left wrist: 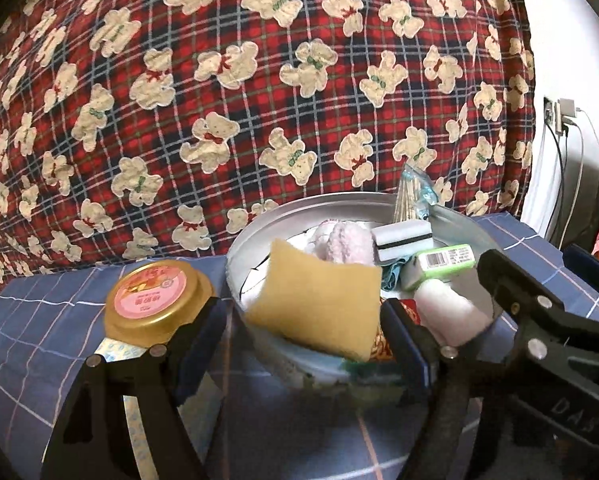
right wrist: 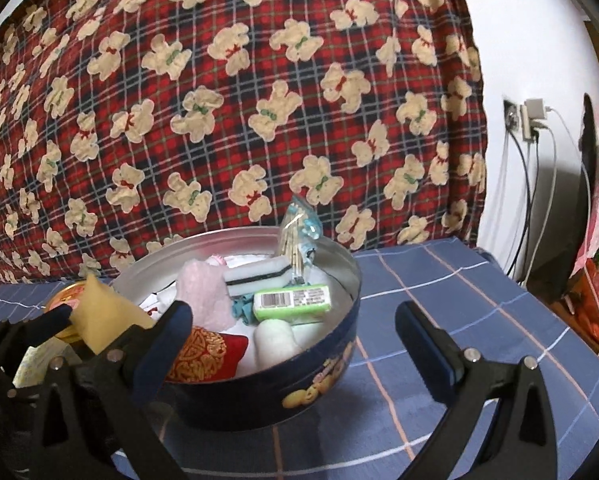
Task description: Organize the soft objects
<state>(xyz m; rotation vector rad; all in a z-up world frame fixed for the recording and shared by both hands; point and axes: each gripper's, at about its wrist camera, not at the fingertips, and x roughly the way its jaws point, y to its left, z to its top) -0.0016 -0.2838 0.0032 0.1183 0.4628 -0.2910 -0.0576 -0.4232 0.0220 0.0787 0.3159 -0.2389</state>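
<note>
A round blue cookie tin [right wrist: 299,392] stands on the blue checked cloth and also shows in the left wrist view [left wrist: 239,248]. It holds a pink knit piece [right wrist: 205,292], a white sponge with a black stripe [right wrist: 259,276], a green-wrapped pack [right wrist: 291,300], a white roll [right wrist: 275,340] and a red embroidered pouch [right wrist: 207,354]. My left gripper [left wrist: 303,328] is open with a yellow sponge [left wrist: 319,300] between its fingers, resting at the tin's near rim. My right gripper [right wrist: 293,328] is open and empty at the tin's right side.
A gold-lidded jar with a pink label [left wrist: 155,300] stands left of the tin. A red plaid bear-print quilt [left wrist: 259,80] rises behind. A bag of toothpicks [right wrist: 295,236] stands in the tin. A wall socket with cables [right wrist: 527,124] is at the right.
</note>
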